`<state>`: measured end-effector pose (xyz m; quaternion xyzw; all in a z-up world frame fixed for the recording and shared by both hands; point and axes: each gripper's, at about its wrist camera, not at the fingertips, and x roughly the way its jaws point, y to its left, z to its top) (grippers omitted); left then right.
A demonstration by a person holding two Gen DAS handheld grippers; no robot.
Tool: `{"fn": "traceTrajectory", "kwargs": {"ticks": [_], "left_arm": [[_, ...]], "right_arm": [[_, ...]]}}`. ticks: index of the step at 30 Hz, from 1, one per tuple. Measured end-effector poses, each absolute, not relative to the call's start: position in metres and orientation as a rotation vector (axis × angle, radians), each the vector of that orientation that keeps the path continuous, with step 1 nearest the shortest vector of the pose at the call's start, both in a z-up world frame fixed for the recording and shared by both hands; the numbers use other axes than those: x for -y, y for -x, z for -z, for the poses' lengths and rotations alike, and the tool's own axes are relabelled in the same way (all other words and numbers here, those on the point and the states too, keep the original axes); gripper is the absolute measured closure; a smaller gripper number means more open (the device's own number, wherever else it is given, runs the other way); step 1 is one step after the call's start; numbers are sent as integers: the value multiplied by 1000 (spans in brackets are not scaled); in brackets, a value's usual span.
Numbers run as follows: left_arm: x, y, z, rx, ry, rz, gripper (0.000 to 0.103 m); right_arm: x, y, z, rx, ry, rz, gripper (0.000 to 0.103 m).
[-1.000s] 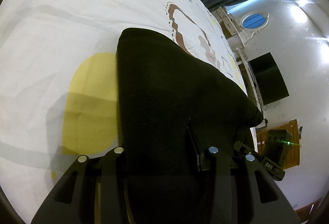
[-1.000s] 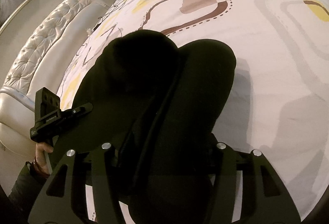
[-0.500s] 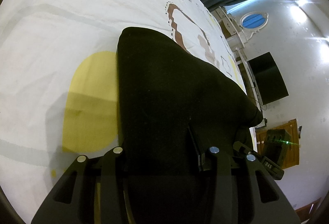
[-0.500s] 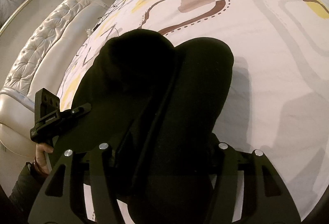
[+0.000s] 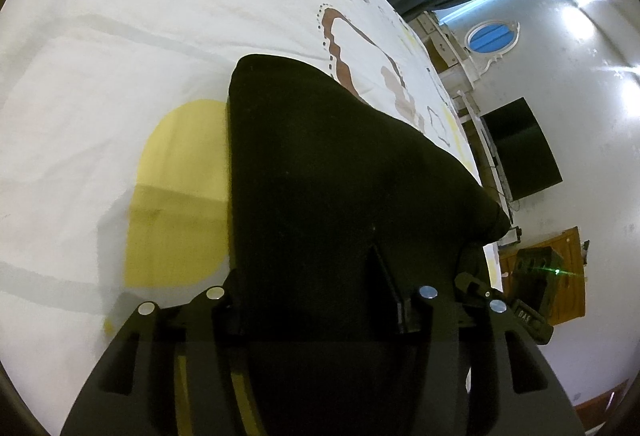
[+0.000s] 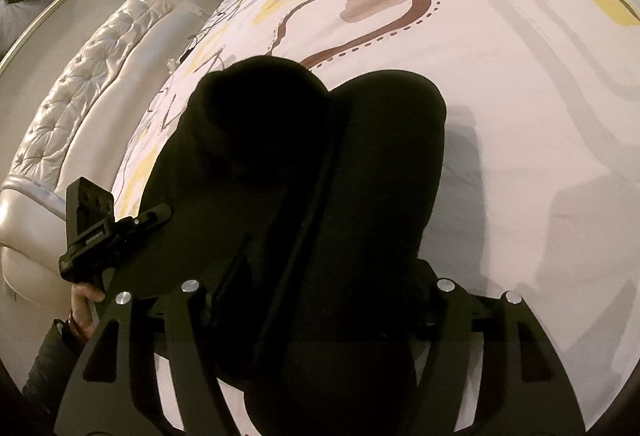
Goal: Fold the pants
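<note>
Pants point(image 5: 336, 172), black, lie folded in a thick bundle on the patterned bedsheet point(image 5: 100, 48); the right wrist view shows two rounded lobes of cloth point(image 6: 320, 156) with a seam between them. No containers in view. Left gripper point(image 5: 316, 300): jaws opening, black cloth fills the gap between them; pad contact cannot be told against the dark cloth. Right gripper point(image 6: 316, 292): jaws opening, cloth likewise between them, contact unclear. A hand point(image 6: 82, 306) holds the left gripper's handle beside the tufted headboard point(image 6: 68, 104).
</note>
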<state>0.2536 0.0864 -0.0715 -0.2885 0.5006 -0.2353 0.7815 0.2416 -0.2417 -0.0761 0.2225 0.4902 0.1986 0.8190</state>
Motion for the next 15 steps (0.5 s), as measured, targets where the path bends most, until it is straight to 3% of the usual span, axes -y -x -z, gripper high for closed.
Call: {"fn": "traceTrajectory", "kwargs": {"ticks": [10, 15], "left_arm": [[-84, -243, 62, -1044, 538, 449, 46], [-87, -237, 59, -1019, 514, 415, 35]], "right_arm": [[251, -227, 71, -1038, -439, -367, 27], [256, -222, 69, -1039, -443, -355, 27]]}}
